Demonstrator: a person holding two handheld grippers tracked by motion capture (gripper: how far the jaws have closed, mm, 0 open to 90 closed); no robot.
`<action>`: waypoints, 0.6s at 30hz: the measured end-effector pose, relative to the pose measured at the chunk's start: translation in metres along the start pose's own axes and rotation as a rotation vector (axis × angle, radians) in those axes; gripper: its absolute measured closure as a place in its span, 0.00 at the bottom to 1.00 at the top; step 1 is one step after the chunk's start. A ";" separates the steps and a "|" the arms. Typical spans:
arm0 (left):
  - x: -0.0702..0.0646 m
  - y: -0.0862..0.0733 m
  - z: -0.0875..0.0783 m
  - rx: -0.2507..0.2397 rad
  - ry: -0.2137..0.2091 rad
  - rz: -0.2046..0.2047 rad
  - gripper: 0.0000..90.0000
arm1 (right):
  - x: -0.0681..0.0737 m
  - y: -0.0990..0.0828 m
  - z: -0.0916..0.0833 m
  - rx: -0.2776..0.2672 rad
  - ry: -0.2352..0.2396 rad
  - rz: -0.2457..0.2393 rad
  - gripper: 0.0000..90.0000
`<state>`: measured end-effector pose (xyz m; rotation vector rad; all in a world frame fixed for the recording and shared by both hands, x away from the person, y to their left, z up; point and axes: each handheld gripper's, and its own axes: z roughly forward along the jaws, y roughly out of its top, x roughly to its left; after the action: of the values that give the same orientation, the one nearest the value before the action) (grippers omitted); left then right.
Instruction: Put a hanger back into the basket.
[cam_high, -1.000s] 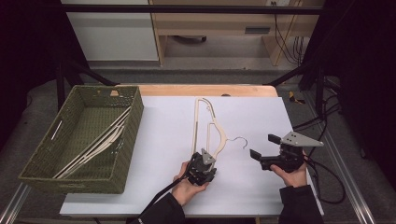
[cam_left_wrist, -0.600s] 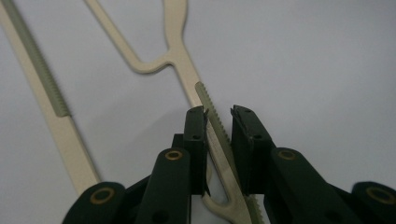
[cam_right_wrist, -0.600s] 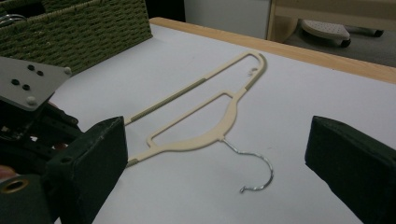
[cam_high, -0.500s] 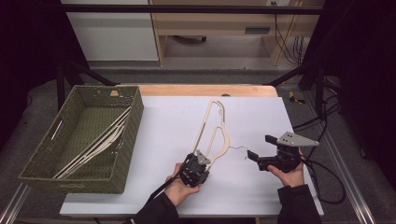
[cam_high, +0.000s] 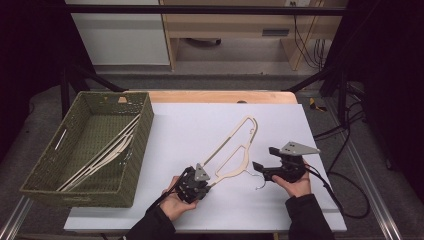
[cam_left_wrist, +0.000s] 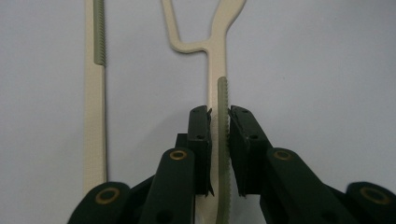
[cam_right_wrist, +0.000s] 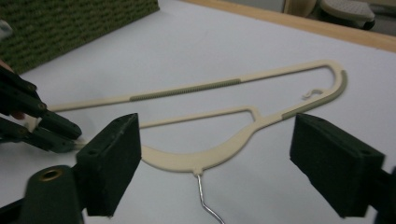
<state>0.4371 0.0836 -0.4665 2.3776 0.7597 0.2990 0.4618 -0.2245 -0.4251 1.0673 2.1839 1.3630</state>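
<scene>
A cream hanger (cam_high: 234, 172) with a wire hook (cam_high: 260, 181) lies flat on the white table top (cam_high: 200, 115). My left gripper (cam_high: 207, 181) is shut on the near end of one hanger arm; its jaws have just been closing on it. In the left gripper view the pads (cam_left_wrist: 201, 135) pinch the ribbed edge of the hanger (cam_left_wrist: 217, 60). My right gripper (cam_high: 262, 159) hovers just right of the hook. Its jaws have just been closing, and they stand open astride the hanger's neck (cam_right_wrist: 187, 161) and hook (cam_right_wrist: 205, 200) without touching them.
A green woven basket (cam_high: 137, 150) stands at the table's left and holds several cream hangers (cam_high: 100, 155). A wooden strip (cam_high: 215, 96) runs along the far edge of the table. Black cables trail off to the right of the table.
The hanger has swung so that its far end points more to the right. My left gripper has shifted left and nearer with it. The right gripper came left and lower toward the hook.
</scene>
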 end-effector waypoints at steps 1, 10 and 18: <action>0.000 0.000 0.000 -0.003 0.000 -0.002 0.87 | 0.000 -0.002 0.009 0.020 0.009 -0.014 0.26; 0.005 0.001 -0.010 -0.061 -0.015 -0.002 0.72 | 0.004 -0.023 0.048 0.202 0.011 -0.084 0.59; 0.007 0.002 -0.014 -0.112 -0.005 -0.020 0.58 | 0.006 -0.031 0.056 0.289 0.019 -0.090 0.84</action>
<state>0.4384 0.0933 -0.4543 2.2633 0.7445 0.3192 0.4808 -0.1934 -0.4788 1.0400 2.4645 1.0455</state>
